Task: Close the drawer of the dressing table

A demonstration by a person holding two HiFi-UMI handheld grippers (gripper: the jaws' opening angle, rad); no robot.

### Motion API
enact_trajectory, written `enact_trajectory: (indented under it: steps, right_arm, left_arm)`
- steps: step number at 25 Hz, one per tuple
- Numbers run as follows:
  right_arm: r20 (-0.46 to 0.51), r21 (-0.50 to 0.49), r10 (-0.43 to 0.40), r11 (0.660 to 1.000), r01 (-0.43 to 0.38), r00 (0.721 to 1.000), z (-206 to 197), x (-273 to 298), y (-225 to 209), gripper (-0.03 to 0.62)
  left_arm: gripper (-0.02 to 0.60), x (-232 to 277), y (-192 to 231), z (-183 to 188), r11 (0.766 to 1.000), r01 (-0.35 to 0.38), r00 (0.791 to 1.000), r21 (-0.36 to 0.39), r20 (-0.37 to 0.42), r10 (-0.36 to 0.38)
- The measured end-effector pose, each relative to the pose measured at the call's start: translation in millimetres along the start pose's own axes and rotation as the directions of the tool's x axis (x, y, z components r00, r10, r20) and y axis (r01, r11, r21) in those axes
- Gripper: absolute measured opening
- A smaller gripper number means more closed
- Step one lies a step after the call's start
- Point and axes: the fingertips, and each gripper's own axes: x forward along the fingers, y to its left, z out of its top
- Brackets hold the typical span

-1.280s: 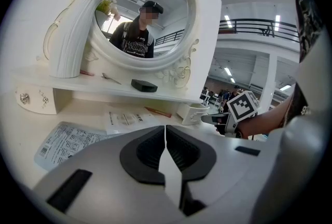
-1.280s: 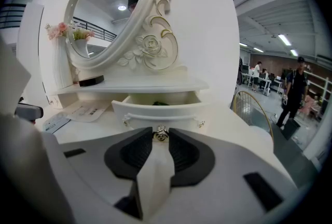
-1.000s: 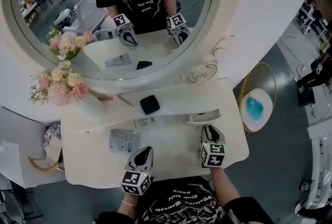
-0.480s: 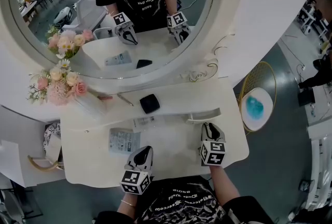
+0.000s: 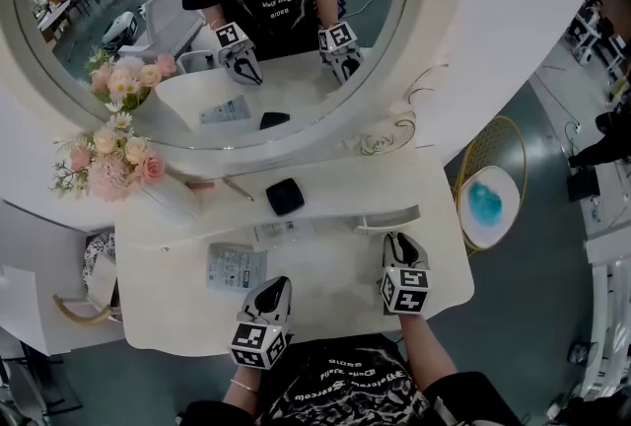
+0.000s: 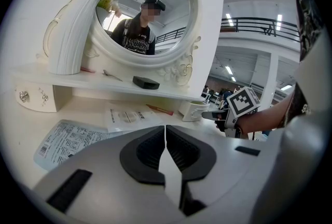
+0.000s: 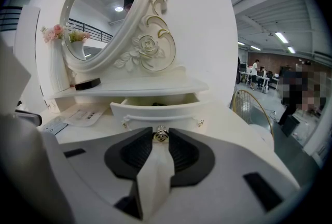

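**Right gripper view: right tongs (image 7: pixel 161 132) pinch the knob (image 7: pixel 161 136) of the drawer (image 7: pixel 155 110)**

The white drawer stands pulled out beneath the shelf (image 7: pixel 155 86), near the right rear corner of the counter (image 5: pixel 325 301). The left tongs (image 6: pixel 166 135) are pressed together with nothing between them, over the counter's front edge.

Nothing here can be read with certainty. The white lettering on the person's black shirt (image 5: pixel 335 392) is warped and too small. Below the round white-framed mirror (image 5: pixel 399 69), the pale printed paper sheet (image 5: pixel 235 268) on the white surface (image 5: pixel 325 301) carries only illegibly fine print.
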Motion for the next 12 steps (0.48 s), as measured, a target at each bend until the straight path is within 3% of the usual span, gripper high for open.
enact_trajectory:
  steps: [12]
  right_arm:
    - [0.001, 0.0, -0.005, 1.0, 0.005, 1.0, -0.4, 1.4, -0.3, 0.106]
  left_arm:
    - [0.021, -0.2, 1.7, -2.5, 1.0, -0.008, 1.0, -0.006, -0.004, 0.008]
